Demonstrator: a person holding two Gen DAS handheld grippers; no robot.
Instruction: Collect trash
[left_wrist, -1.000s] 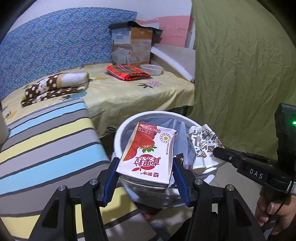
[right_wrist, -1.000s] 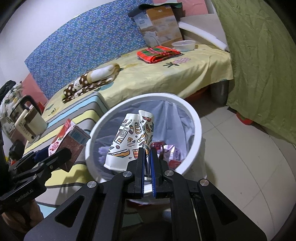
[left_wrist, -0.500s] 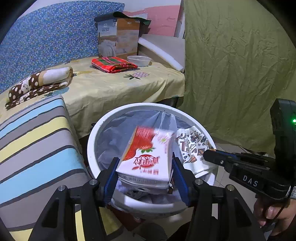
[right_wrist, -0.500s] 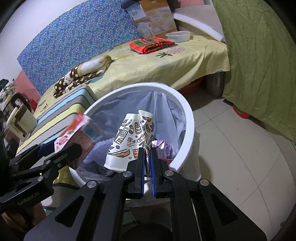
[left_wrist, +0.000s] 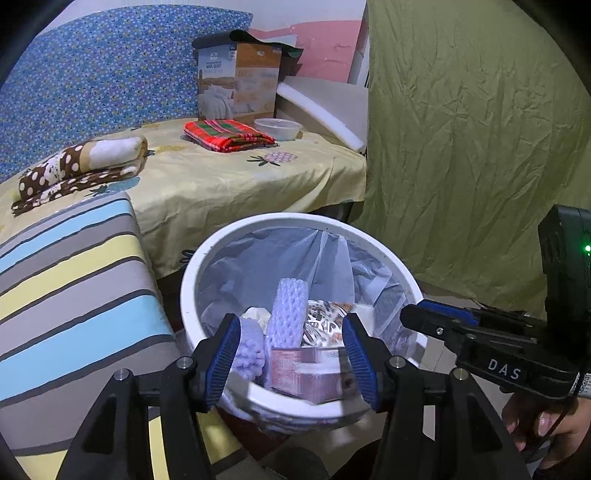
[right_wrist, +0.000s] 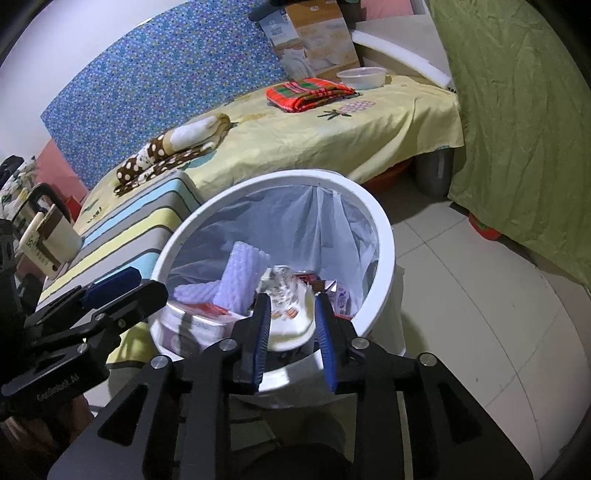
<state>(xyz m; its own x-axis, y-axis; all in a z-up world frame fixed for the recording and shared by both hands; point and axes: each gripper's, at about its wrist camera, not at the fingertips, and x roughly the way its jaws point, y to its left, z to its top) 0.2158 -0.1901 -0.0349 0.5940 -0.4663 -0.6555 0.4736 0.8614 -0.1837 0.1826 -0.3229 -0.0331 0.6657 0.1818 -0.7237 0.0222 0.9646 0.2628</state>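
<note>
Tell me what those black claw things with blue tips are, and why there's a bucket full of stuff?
They are grabbers that a person holds, one in each hand, each carrying a camera. One picture looks along the left gripper, the other along the right gripper. Both hang open over a white trash bin with a plastic liner. The right one's jaws have just been opening. Inside lie a red milk carton, a patterned paper cup and purple foam netting. Nothing is held now. Behind is a bed with folded blankets.

Dim, cool indoor light fell evenly, casting soft shadows. Both fisheye views curved straight lines and darkened to black at the corners. Inside the round white plastic bin (right_wrist: 384, 236), the patterned paper cup (right_wrist: 286, 314) was motion-blurred.
</note>
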